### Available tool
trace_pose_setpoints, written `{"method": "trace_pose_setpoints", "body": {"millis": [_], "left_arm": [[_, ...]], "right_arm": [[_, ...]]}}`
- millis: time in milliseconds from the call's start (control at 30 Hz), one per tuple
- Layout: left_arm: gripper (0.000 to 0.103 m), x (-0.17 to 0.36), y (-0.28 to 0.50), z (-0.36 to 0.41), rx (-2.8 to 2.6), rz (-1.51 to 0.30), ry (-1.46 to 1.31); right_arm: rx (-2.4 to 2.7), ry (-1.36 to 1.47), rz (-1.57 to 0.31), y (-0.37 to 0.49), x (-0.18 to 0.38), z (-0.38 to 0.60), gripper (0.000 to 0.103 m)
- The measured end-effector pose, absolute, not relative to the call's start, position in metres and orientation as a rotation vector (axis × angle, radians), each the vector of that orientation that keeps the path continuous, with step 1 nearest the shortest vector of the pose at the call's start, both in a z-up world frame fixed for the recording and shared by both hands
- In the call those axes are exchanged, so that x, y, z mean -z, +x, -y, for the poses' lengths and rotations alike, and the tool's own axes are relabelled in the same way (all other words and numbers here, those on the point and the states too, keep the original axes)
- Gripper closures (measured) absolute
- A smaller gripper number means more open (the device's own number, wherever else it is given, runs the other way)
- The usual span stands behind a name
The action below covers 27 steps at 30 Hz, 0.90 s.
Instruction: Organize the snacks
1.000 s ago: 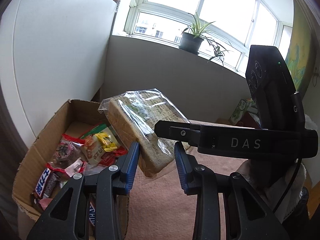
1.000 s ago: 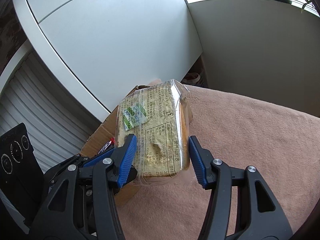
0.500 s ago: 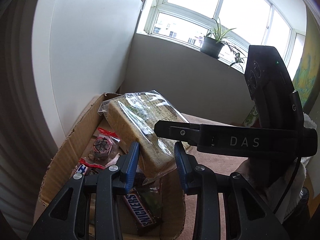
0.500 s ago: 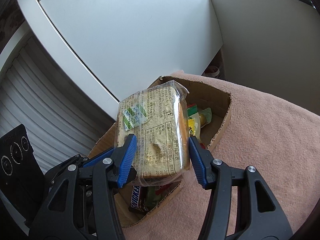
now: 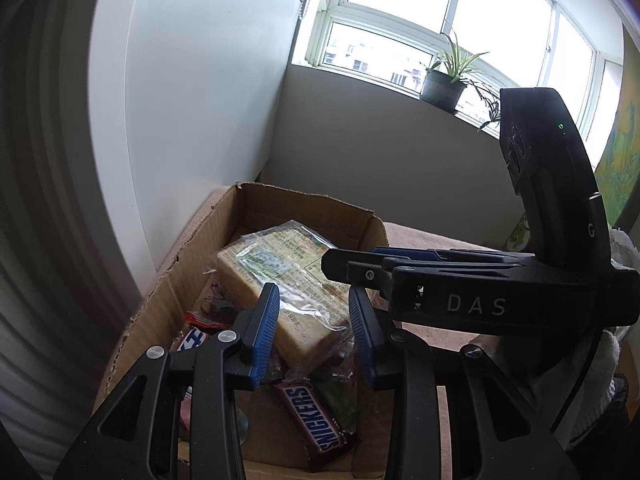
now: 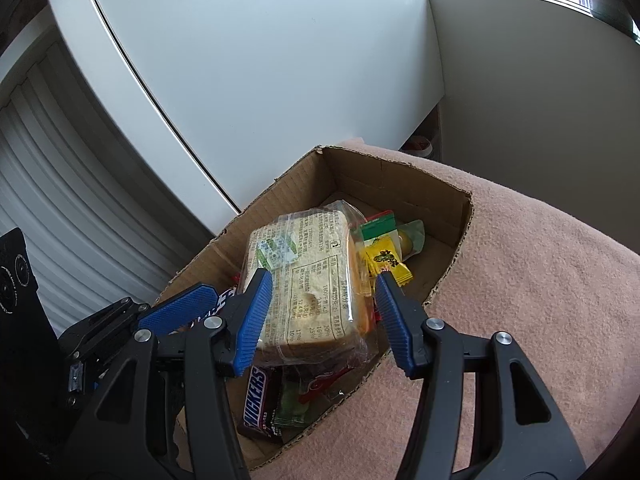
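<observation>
The right gripper [image 6: 320, 312] is opening its jaws, pads clear of the bagged bread [image 6: 308, 280], which has come down from above the table into the cardboard box [image 6: 400, 184] onto the snacks. The left gripper [image 5: 312, 328] stays narrowly parted and empty, so this item looks placed.

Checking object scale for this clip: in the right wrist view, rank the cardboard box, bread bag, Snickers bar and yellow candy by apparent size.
1. Cardboard box
2. Bread bag
3. Snickers bar, partly hidden under the bread
4. Yellow candy
The Snickers lies nearer the camera than the candy, so that gap is somewhat exaggerated.
</observation>
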<state>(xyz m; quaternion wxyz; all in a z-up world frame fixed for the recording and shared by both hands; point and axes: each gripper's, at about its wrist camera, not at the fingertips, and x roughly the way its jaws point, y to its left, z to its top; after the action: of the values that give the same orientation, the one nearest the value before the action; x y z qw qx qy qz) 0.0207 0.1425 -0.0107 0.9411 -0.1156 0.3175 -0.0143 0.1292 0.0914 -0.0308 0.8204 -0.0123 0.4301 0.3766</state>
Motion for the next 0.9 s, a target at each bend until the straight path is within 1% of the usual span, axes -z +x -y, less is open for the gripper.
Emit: {"method": "trace_pose_setpoints", "body": {"millis": [33,67,100,167,267,300,333,400,467,500,533,633,700,733,767,800,900], "left_arm": [[0.070,0.010,0.020,-0.143,0.026,-0.645,-0.236],[0.070,0.010,0.019,-0.144,0.022,-0.643,-0.235],[0.070,0.010,0.019,-0.145,0.018,-0.641,-0.232],[0.067,0.011,0.018,-0.145,0.010,-0.640,-0.225],[0.067,0.010,0.015,-0.145,0.004,-0.637,-0.217],[0.064,0.011,0.014,-0.144,0.000,-0.637,-0.211],[0.057,0.011,0.011,-0.143,-0.007,-0.636,-0.203],[0.047,0.011,0.009,-0.142,-0.019,-0.627,-0.195],[0.046,0.009,0.008,-0.142,-0.023,-0.620,-0.190],[0.044,0.009,0.008,-0.142,-0.028,-0.618,-0.189],[0.038,0.009,0.007,-0.142,-0.032,-0.617,-0.187],[0.036,0.008,0.004,-0.141,-0.045,-0.611,-0.178],[0.034,0.008,0.002,-0.138,-0.053,-0.608,-0.168],[0.033,0.008,0.001,-0.136,-0.057,-0.607,-0.161],[0.029,0.008,0.000,-0.134,-0.061,-0.606,-0.154],[0.027,0.007,-0.001,-0.132,-0.068,-0.602,-0.146],[0.026,0.005,-0.006,-0.127,-0.086,-0.594,-0.134]], "right_arm": [[-0.799,-0.029,-0.911,0.129,0.030,-0.091,0.039],[-0.795,-0.032,-0.905,0.128,0.030,-0.090,0.037],[-0.794,-0.035,-0.903,0.129,0.030,-0.090,0.037],[-0.791,-0.038,-0.898,0.127,0.029,-0.087,0.037],[-0.786,-0.053,-0.888,0.125,0.025,-0.084,0.036],[-0.785,-0.058,-0.884,0.123,0.023,-0.084,0.036],[-0.784,-0.062,-0.882,0.123,0.023,-0.084,0.036],[-0.779,-0.066,-0.876,0.122,0.023,-0.085,0.033],[-0.771,-0.065,-0.862,0.119,0.021,-0.082,0.026],[-0.769,-0.068,-0.856,0.118,0.019,-0.080,0.026],[-0.767,-0.072,-0.850,0.116,0.017,-0.078,0.026],[-0.753,-0.081,-0.828,0.111,0.012,-0.071,0.026],[-0.739,-0.082,-0.813,0.108,0.010,-0.065,0.018],[-0.733,-0.081,-0.802,0.105,0.009,-0.062,0.012],[-0.729,-0.084,-0.792,0.103,0.007,-0.059,0.010],[-0.725,-0.089,-0.783,0.100,0.006,-0.057,0.010],[-0.701,-0.111,-0.757,0.092,0.003,-0.047,0.010]]}}
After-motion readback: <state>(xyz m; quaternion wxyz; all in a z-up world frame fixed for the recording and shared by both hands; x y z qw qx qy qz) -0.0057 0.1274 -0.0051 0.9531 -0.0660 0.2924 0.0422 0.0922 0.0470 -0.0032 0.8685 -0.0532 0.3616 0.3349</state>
